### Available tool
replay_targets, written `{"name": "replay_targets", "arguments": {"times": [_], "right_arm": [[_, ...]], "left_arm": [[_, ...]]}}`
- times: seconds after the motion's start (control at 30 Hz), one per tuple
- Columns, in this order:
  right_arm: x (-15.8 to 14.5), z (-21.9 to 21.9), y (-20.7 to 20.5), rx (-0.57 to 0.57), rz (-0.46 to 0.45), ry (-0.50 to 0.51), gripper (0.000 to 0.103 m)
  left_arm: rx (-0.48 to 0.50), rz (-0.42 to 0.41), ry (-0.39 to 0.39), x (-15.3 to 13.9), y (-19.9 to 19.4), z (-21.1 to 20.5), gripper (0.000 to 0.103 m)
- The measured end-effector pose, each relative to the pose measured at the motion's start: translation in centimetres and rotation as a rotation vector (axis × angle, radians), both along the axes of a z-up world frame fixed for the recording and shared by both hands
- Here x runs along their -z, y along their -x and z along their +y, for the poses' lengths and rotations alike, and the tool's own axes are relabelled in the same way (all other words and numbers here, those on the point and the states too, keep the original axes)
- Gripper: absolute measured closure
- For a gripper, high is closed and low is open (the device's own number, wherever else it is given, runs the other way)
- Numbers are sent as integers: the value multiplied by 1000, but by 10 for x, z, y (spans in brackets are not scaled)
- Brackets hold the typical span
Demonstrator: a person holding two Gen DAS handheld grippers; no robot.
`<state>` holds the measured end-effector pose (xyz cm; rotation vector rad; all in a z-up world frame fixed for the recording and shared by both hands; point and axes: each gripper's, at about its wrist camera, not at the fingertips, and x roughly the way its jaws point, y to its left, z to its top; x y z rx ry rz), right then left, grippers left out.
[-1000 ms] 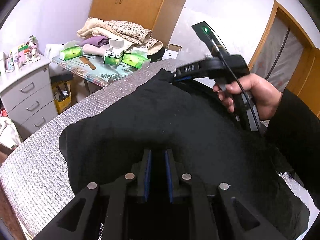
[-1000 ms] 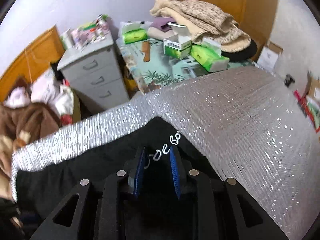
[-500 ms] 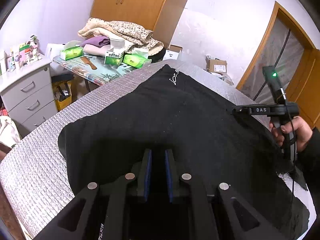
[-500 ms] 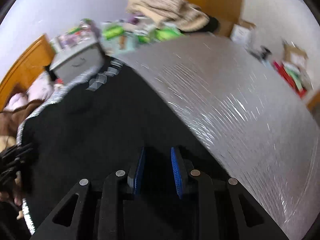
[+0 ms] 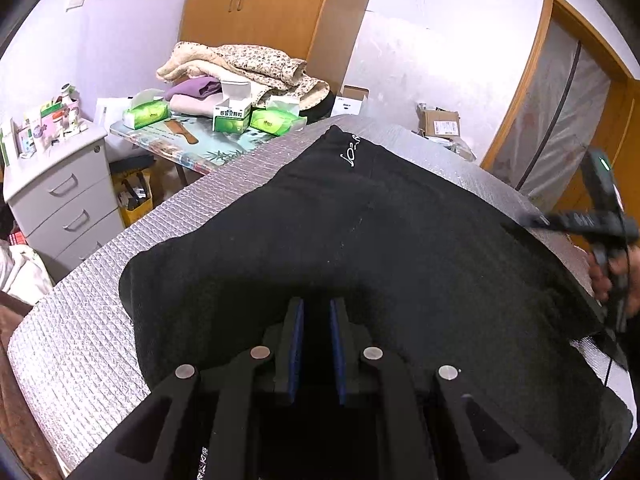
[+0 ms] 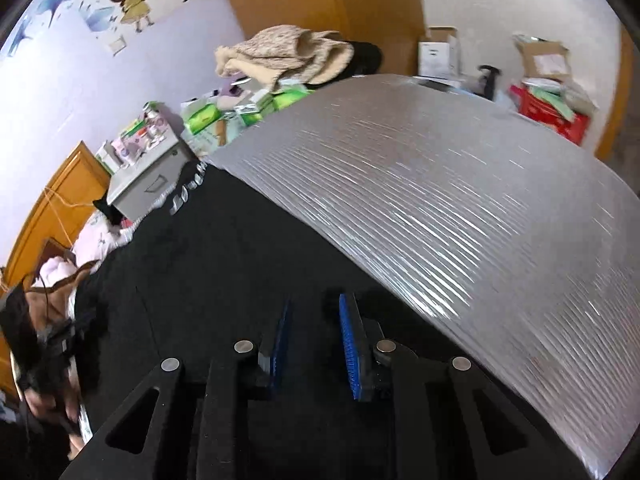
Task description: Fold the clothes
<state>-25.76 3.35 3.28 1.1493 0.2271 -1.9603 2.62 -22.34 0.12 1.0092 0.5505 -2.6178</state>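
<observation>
A black garment [image 5: 360,240] with small white lettering [image 5: 350,151] at its far corner lies spread on the silver quilted mat [image 5: 80,340]. My left gripper [image 5: 317,304] sits at the garment's near edge. Its blue pads are close together and dark cloth fills the gap. In the left wrist view my right gripper [image 5: 538,220], held by a hand [image 5: 616,280], is at the garment's right edge. In its own view the right gripper [image 6: 314,300] hovers over the garment [image 6: 220,280] beside the bare mat [image 6: 460,200]. Its pads stand apart with nothing pinched between them.
Beyond the mat's far left edge a low table [image 5: 172,144] carries green tissue packs [image 5: 148,114] and a pile of folded clothes [image 5: 240,64]. A grey drawer cabinet [image 5: 60,196] stands left. Cardboard boxes [image 5: 438,124] lie on the floor behind; a door [image 5: 560,120] is right.
My right gripper left the lettered far corner and swept right and nearer along the garment's right edge. The garment now lies flat. The left gripper has stayed put.
</observation>
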Motion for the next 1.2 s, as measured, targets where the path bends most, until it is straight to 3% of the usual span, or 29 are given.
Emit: {"name": "replay_targets", "arguments": {"times": [0.17,0.33,0.53,0.6,0.7,0.77,1.0,1.2], "right_arm": [[5,72,-29,47,-6,-10,78],[11,109,-69,88,-10,7,77],[6,111,-96,80,-2,72,77],[8,103,-101,44,-13,79,77],[25,96,-110,-5,-16,-35,77],[21,107,-118,-12,-6,-3,77],[2,187,-116,201,21,108,77],[-3,248,-109,386,33,68,77]], "left_arm": [[-16,-29,49,-7,1,13,89],[80,6,27,-20,6,45,89],[259,50,14,-31,22,105,89],[297,25,13,-26,30,119,89],[346,-27,9,-17,42,138,89],[356,-44,11,-15,43,143,89],[367,-53,14,-15,41,155,89],[440,-46,0,-17,49,186,89]]}}
